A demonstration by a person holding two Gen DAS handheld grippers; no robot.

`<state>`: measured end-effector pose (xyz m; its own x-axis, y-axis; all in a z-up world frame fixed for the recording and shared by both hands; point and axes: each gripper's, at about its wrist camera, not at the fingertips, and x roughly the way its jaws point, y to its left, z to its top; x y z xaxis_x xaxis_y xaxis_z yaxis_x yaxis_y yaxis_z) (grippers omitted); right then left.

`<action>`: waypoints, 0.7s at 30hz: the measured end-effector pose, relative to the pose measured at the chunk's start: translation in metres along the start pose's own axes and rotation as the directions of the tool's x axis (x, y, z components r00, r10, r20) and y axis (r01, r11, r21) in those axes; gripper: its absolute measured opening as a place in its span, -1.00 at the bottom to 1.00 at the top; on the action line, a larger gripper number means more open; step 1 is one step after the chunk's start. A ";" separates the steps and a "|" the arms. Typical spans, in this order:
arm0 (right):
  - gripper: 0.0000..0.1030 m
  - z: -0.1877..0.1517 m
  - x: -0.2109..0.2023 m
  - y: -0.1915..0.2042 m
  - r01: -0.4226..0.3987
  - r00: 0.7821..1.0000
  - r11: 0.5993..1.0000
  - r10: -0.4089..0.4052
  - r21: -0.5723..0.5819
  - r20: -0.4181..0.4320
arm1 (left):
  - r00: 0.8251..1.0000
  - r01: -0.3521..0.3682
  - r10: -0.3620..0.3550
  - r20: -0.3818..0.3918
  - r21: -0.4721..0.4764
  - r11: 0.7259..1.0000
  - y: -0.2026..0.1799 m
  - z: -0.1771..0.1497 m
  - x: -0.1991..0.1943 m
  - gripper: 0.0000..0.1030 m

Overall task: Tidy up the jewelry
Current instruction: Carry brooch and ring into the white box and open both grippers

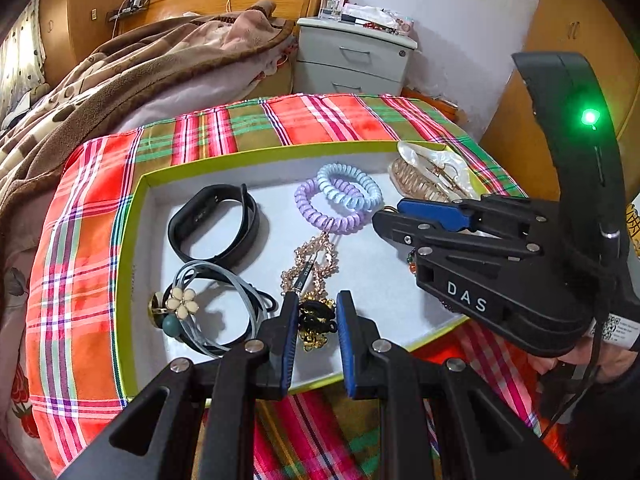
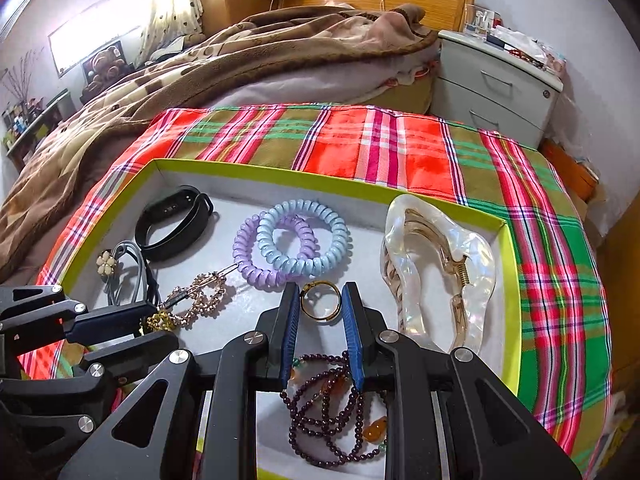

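Gold ring [image 2: 320, 304] lies flat on the box [image 2: 514, 280] floor, between the right claw [image 2: 320, 312] fingertips; jaws apart, not yet touching it.
Ring: light, rigid, slick metal. Likely to skate; pinch across the band's outer edges.
Left claw [image 1: 316, 320] also apart, straddling a black-and-gold hair tie [image 1: 316, 320]: soft, easy to hold.

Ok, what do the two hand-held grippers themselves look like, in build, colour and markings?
Both match: black angular linkage arms with silver rivets and blue ribbed finger pads. From the left wrist view, the right hand-held gripper has white "DAS" lettering, a curved black handle with a green light, a QR sticker and a black cable. The left hand-held gripper shows the same black frame.
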<state>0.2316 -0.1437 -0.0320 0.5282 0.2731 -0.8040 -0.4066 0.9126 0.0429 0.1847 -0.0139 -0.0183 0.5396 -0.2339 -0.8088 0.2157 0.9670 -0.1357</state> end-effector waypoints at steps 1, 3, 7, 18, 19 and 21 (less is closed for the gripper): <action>-0.56 0.000 0.000 0.001 0.002 1.000 1.000 -0.002 -0.001 0.000 | 1.000 -0.001 0.001 -0.004 -0.004 1.000 0.001 0.000 0.001 -0.61; -0.56 0.000 0.000 0.001 0.003 1.000 1.000 -0.003 -0.001 0.000 | 1.000 -0.002 0.002 -0.007 -0.008 1.000 0.002 0.000 0.002 -0.61; -0.56 0.000 0.001 0.003 0.011 1.000 1.000 -0.011 -0.007 -0.001 | 1.000 0.002 -0.002 -0.009 -0.013 1.000 0.002 0.000 0.002 -0.61; -0.56 0.001 0.001 0.003 0.014 1.000 1.000 -0.014 -0.001 0.000 | 1.000 0.003 -0.004 -0.016 -0.030 1.000 0.004 0.000 0.002 -0.54; -0.56 0.001 0.001 0.003 0.013 1.000 1.000 -0.013 0.001 0.001 | 1.000 0.003 -0.004 -0.017 -0.032 0.999 0.004 0.000 0.002 -0.53; -0.56 0.001 0.001 0.002 0.008 1.000 1.000 -0.008 0.004 -0.001 | 1.000 0.001 -0.002 -0.016 -0.034 0.999 0.005 0.000 0.002 -0.51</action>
<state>0.2319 -0.1412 -0.0317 0.5311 0.2653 -0.8047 -0.3989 0.9162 0.0388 0.1862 -0.0096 -0.0206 0.5259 -0.2341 -0.8177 0.1885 0.9695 -0.1563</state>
